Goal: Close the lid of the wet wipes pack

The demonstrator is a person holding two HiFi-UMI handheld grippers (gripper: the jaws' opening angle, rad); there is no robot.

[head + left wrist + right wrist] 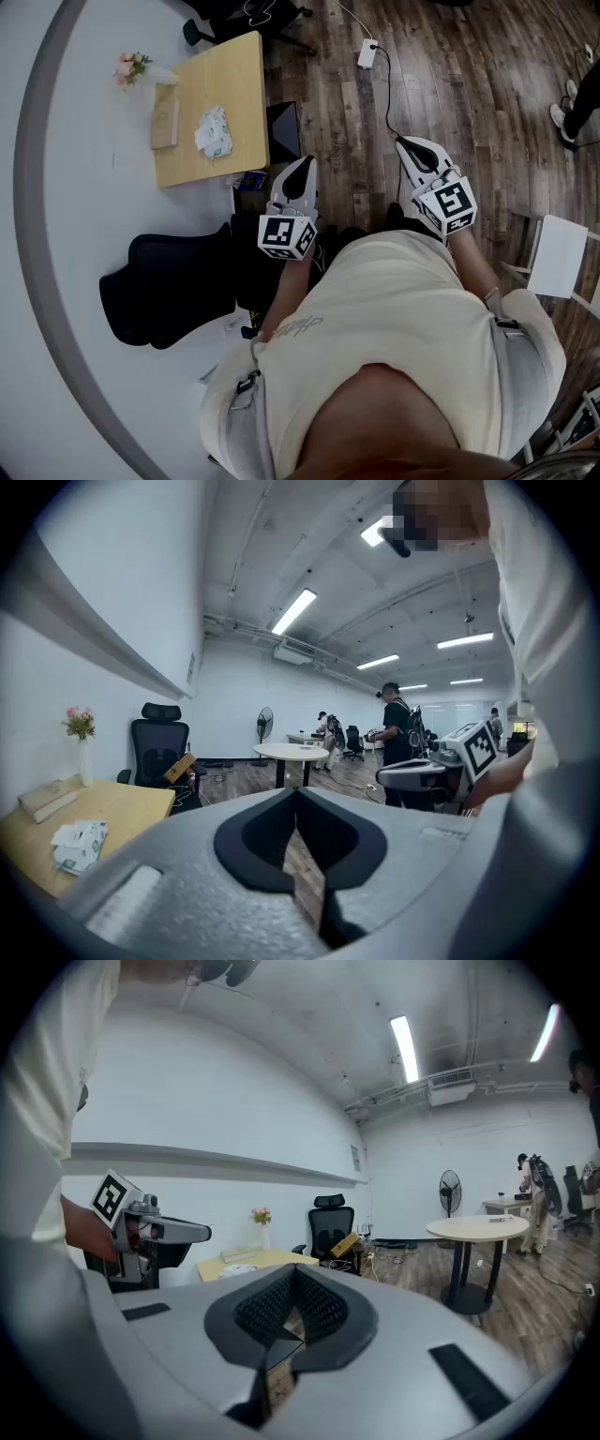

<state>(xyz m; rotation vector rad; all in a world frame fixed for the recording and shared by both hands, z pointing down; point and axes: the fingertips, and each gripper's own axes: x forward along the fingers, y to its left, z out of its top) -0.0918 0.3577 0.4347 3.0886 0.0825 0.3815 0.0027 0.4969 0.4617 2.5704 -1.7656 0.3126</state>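
The wet wipes pack (214,131) lies on a small wooden table (234,84) at the upper left, white with green print; whether its lid is up cannot be told. It also shows at the lower left of the left gripper view as the pack (79,844). My left gripper (302,169) is held over the floor just right of the table, well short of the pack, jaws shut and empty. My right gripper (407,143) hangs further right over the wooden floor, also shut on nothing. From their own cameras, the left gripper (296,797) and the right gripper (293,1275) both have their jaws meeting at the tips.
A flat wooden box (166,124) and a vase of flowers (136,67) share the table. A black office chair (173,281) stands by the white wall. A round table (286,754), a fan and other people (394,728) are further off; a white stool (555,255) is at the right.
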